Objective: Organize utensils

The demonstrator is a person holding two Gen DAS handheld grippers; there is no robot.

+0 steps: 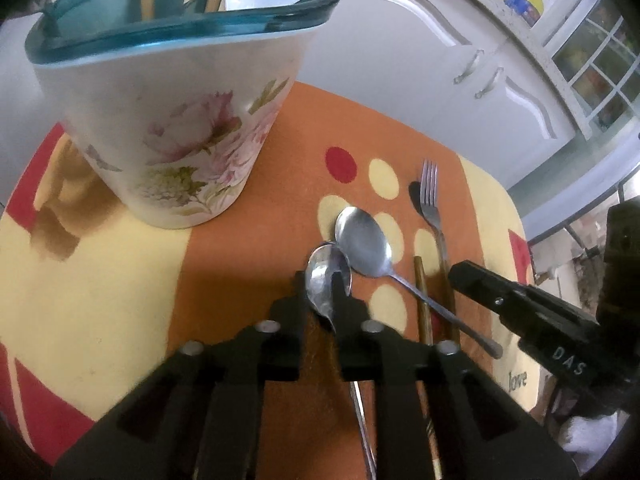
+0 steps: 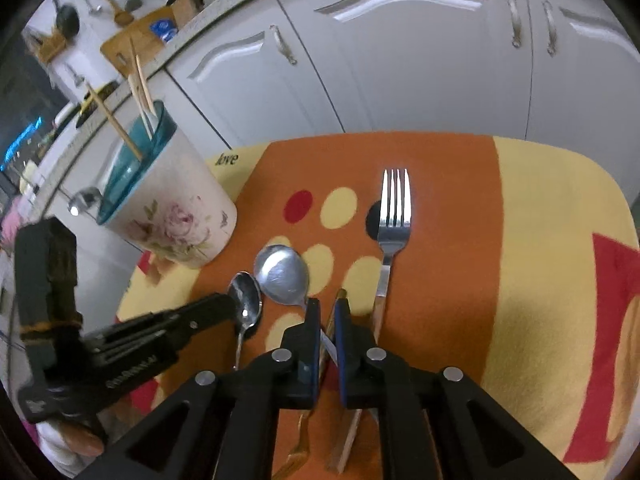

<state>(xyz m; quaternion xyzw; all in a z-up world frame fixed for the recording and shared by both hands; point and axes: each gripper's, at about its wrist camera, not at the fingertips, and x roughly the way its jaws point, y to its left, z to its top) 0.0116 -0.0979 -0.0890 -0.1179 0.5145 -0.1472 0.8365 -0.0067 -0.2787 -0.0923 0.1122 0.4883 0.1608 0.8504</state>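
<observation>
Both my wrist views are evenly lit by soft indoor light, moderately bright, colours slightly washed. Strong fisheye bowing: the cabinet doors [image 2: 400,60] and counter edge curve hard toward the frame borders, and the corners go to black vignette.

Left wrist view: the utensil holder [image 1: 172,120] throws a soft brown shadow to its left on the mat [image 1: 100,280], so the light comes from the right. The window [image 1: 592,72] far right is bright but not blown out. My near linkage is smeared and out of focus.

Right wrist view: glare on the fork [image 2: 394,208] tines and the large spoon [image 2: 282,276] bowl. Far left edge is dark and blurred.
</observation>
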